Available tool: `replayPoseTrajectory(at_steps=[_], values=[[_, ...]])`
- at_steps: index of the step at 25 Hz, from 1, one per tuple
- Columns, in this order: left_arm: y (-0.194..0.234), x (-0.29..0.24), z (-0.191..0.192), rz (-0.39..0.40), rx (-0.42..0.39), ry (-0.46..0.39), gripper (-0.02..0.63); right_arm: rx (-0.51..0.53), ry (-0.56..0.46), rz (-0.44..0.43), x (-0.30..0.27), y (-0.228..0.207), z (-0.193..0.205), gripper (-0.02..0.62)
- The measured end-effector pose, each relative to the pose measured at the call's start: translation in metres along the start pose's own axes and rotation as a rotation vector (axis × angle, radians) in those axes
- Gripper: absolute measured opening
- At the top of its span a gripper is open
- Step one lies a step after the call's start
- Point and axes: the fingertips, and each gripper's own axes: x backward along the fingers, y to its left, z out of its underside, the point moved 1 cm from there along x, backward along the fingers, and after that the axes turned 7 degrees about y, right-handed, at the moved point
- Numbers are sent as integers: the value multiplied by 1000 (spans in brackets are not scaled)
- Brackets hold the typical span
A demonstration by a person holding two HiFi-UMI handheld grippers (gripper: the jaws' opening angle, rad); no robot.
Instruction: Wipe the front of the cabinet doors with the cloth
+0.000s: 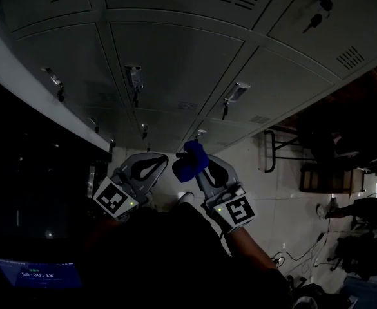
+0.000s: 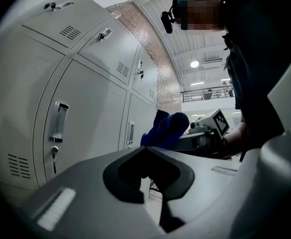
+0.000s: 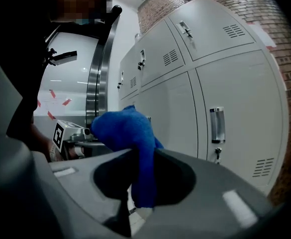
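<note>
Cabinet doors (image 1: 175, 69) grey (shut) | floor (image 1: 285, 192) pale | right tongs (image 1: 200, 171) grip cloth (image 1: 189, 158)

Head view looks down; both gripper views share cloth (image 3: 128, 133) and cabinet doors (image 2: 85, 108).

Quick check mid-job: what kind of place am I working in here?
Likely a locker area in a big workshop-style hall: grey metal lockers with vents and key locks, a brick wall, and a railed upper walkway.
</note>
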Motion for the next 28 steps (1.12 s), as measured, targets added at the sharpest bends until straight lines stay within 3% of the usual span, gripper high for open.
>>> replayPoseTrajectory(at_steps=[17, 28], values=[[-12, 31, 19, 76, 43, 50, 4, -86, 22, 34, -6, 40, 24, 69], [-31, 25, 8, 6, 32, 39, 3, 0, 1, -55, 9, 33, 9, 69]])
